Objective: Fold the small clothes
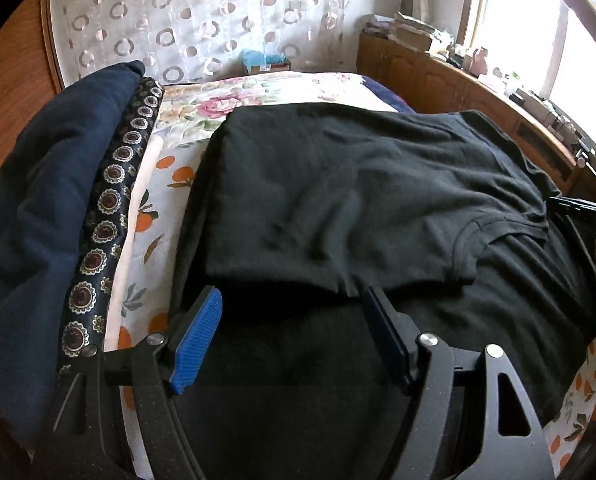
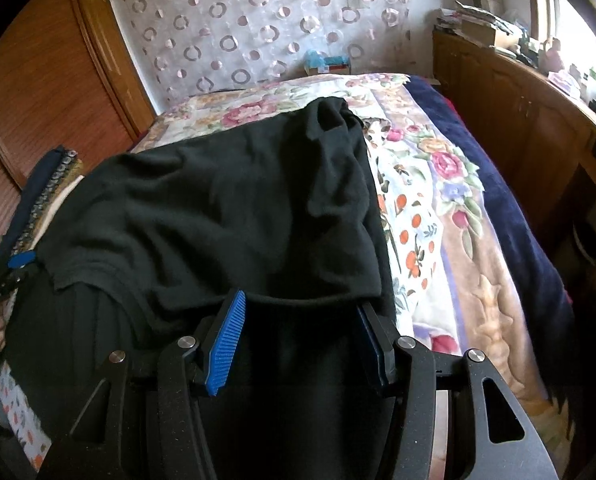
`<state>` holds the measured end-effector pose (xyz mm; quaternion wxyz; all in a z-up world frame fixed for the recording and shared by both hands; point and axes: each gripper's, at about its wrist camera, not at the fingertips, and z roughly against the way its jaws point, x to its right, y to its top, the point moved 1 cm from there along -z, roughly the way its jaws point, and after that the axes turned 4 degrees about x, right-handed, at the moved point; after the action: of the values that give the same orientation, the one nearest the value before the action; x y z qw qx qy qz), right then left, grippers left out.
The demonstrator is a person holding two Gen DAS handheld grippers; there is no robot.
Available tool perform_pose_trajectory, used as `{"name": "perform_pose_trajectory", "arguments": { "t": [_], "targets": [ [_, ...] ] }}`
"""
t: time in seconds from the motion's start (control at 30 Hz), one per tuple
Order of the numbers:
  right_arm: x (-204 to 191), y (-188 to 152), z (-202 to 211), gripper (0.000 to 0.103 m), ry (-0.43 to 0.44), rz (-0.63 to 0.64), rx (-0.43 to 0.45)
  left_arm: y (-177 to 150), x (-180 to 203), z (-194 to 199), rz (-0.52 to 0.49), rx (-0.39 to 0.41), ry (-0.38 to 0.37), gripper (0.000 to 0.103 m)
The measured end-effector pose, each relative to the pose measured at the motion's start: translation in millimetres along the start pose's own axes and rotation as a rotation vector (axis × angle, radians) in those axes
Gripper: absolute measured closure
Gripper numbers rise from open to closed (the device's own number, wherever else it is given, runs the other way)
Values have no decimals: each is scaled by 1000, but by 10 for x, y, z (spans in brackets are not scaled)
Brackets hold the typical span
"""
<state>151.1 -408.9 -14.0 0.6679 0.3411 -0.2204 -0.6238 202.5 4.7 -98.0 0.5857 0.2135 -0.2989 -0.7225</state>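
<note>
Black cloth fills both views: a black T-shirt (image 1: 358, 200) lies folded over on the bed (image 2: 438, 208), its doubled edge right at the tips of both tools; the left hand-held gripper (image 1: 294, 300) stands spread, nothing pinched, cloth just ahead at 12 o'clock; the right hand-held gripper (image 2: 302, 304) is also spread over dark fabric, pads not pressing; at 9 o'clock in the left wrist view sits a navy folded pile (image 1: 50, 208) beside a patterned cloth (image 1: 110, 220).

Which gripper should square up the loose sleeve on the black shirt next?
Probably the left gripper. Its open jaws hang just over the folded edge, with the sleeve close by on its right. From the right gripper, that sleeve lies farther off across the black shirt.
</note>
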Motion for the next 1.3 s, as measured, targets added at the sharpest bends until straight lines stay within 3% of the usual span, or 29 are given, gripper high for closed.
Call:
{"name": "perform_pose_trajectory", "arguments": {
  "t": [0.2,0.63,0.8,0.9,1.07,1.17,1.2,1.3],
  "targets": [
    [-86,-41,-77,48,-54,57,20,-2,-44,-81,28,-22,-4,29],
    [-50,-122,-112,47,-20,30,31,136,-203,-155,129,-4,-54,29],
    [-49,-124,-106,47,-21,28,32,165,-215,-203,133,6,-28,29],
    [-65,-117,-109,47,-24,29,30,187,-198,-189,116,20,3,47],
    [-57,-72,-107,49,-13,24,39,211,-259,-174,120,34,26,96],
    [-63,-38,-103,81,2,31,48,210,-258,-101,108,69,29,99],
    [-92,-30,-103,97,15,50,43,211,-239,-49,96,95,30,99],
    [-191,-21,-62,99,40,109,55,218,-192,141,80,161,11,99]
  ]
}}
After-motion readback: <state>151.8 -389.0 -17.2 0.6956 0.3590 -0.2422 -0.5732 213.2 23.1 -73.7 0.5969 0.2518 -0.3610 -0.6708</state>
